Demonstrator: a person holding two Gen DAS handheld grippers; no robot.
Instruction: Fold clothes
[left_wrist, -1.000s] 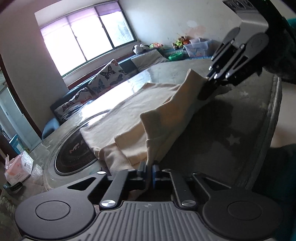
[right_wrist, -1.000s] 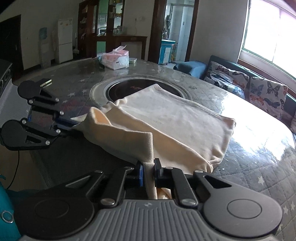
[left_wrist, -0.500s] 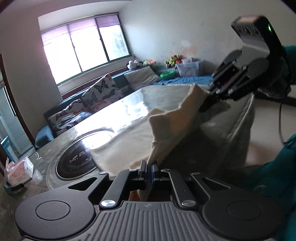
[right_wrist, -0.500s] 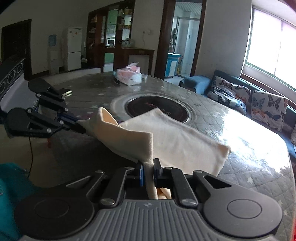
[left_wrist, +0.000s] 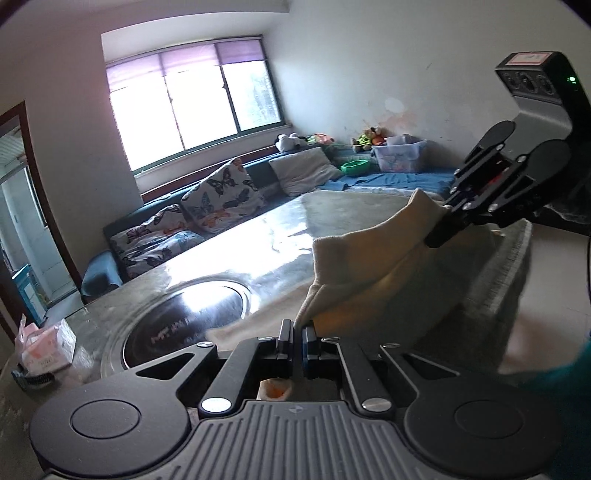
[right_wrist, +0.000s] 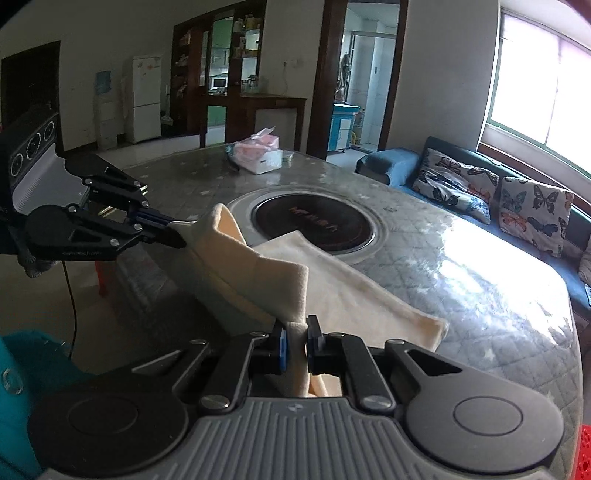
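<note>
A cream cloth garment (right_wrist: 343, 291) lies partly on the round table, its near edge lifted. My left gripper (left_wrist: 298, 338) is shut on one corner of the cloth (left_wrist: 365, 266); it also shows in the right wrist view (right_wrist: 177, 236). My right gripper (right_wrist: 296, 341) is shut on the other corner; it also shows in the left wrist view (left_wrist: 436, 236). The lifted edge hangs taut between the two grippers, above the table's near rim. The far part of the cloth rests flat beside the round black hotplate (right_wrist: 314, 225).
The round table (right_wrist: 480, 280) has a quilted grey cover and a glossy top. A pink tissue box (right_wrist: 258, 155) stands at its far side, also in the left wrist view (left_wrist: 44, 347). A sofa with butterfly cushions (right_wrist: 491, 192) runs along the window wall.
Both grippers have risen and drawn back from the table with the cloth's near edge. More of the cloth has lifted off the table and the hotplate is more uncovered.
</note>
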